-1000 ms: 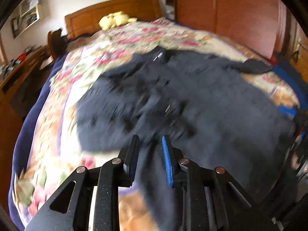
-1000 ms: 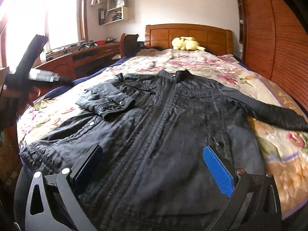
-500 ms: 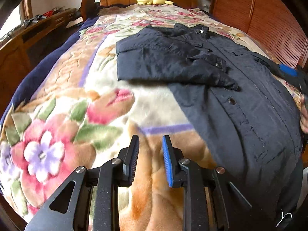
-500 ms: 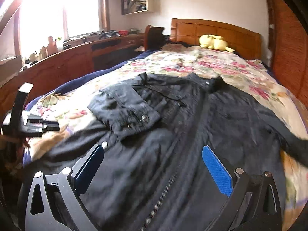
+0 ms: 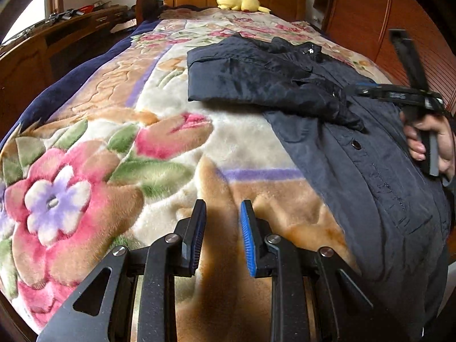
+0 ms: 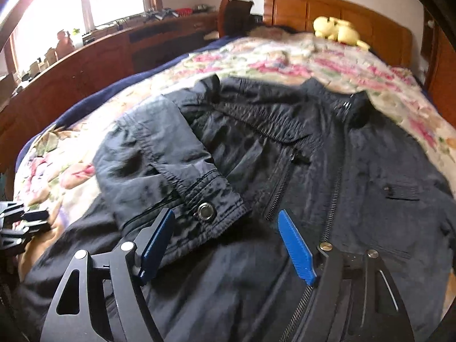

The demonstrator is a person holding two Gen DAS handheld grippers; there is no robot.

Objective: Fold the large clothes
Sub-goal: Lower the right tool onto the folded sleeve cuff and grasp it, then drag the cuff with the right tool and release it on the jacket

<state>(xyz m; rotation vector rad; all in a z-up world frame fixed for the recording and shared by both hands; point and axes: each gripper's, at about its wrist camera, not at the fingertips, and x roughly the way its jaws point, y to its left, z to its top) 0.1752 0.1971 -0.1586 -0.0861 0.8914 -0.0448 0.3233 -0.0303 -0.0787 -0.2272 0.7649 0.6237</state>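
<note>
Dark jacket lies flat, apparently zipped, one sleeve folded across.

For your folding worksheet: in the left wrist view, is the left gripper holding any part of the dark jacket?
No, the left gripper hangs over bare floral blanket, nothing between its fingers, while the dark jacket lies apart.

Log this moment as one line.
jacket flat on bed | one sleeve folded in | left gripper open, empty | right gripper open over cuff

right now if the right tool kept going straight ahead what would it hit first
Most likely the folded sleeve cuff of the jacket. It lies just ahead of the open right tool, between its fingers, though depth is hard to judge.
</note>
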